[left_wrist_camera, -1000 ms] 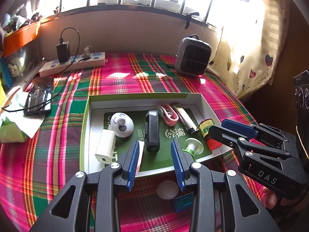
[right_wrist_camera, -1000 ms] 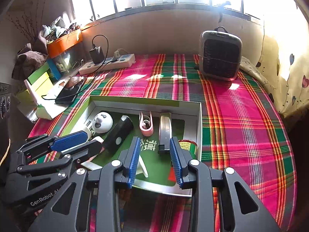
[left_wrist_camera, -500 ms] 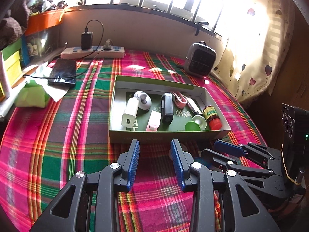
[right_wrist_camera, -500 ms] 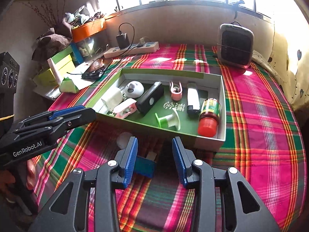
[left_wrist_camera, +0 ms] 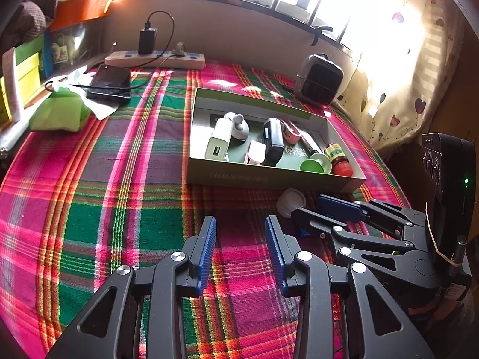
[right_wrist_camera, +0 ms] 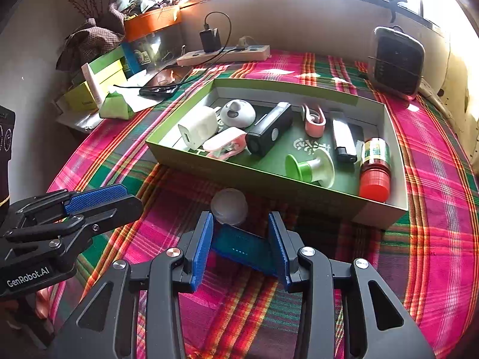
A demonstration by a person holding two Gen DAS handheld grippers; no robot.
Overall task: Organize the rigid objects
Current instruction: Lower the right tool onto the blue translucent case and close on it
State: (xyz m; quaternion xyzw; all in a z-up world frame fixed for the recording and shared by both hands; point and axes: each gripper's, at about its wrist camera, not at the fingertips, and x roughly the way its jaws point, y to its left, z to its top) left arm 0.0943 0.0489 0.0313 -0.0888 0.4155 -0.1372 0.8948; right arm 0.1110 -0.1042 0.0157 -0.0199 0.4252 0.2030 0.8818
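Jaws of my right gripper have just been opening and now flank a small blue block on the plaid cloth, just before the green tray. My left gripper stands apart, empty.

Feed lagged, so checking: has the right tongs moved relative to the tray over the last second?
Yes. The right tongs pulled back out of the tray and now straddle a blue block on the cloth before it.

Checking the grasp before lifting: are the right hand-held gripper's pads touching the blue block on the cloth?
Cannot tell. The right wrist view shows the blue block between the right hand-held gripper pads, filling the gap, but not whether they press.
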